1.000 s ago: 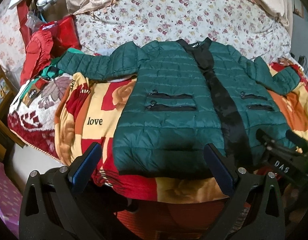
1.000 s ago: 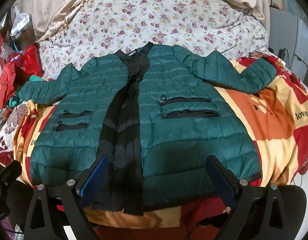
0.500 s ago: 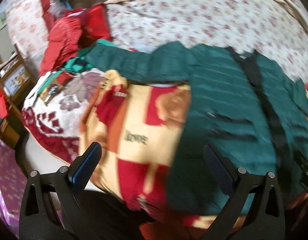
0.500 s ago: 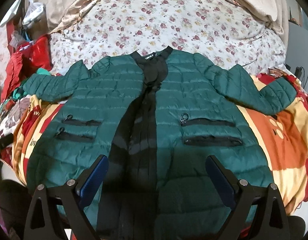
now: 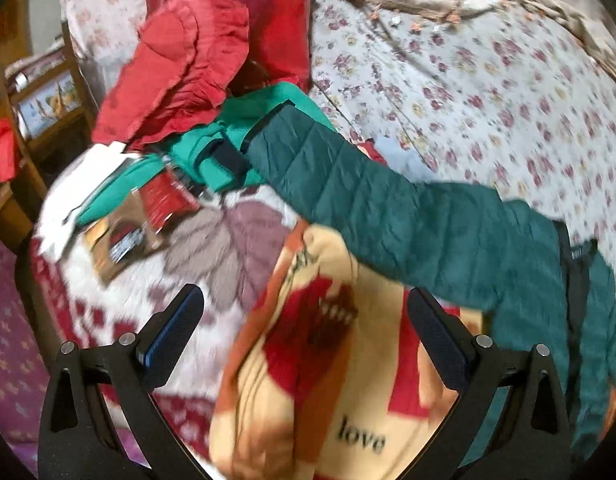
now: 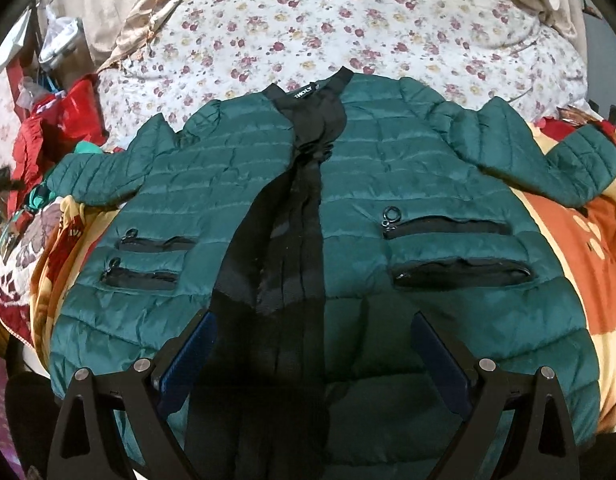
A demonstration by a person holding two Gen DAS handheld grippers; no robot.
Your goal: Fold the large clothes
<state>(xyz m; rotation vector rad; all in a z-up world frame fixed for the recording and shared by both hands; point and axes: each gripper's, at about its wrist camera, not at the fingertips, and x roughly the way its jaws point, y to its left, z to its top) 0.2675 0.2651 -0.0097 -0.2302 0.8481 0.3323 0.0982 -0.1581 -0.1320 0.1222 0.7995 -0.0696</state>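
Swung leftward since a second ago, the left claw (image 5: 304, 322) gapes wide and empty over the blanket (image 5: 331, 380), the green jacket's sleeve (image 5: 347, 188) stretching from 10 to 3 o'clock; the right claw (image 6: 313, 342), equally wide, hovers above the jacket (image 6: 387, 168) spread flat on the bed (image 6: 347, 20), hem at 6 o'clock

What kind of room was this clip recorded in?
Most likely a home bedroom. A green jacket lies spread on a bed covered by a floral sheet and a "love" blanket, with red clothes piled at one side. Both grippers are open above it.
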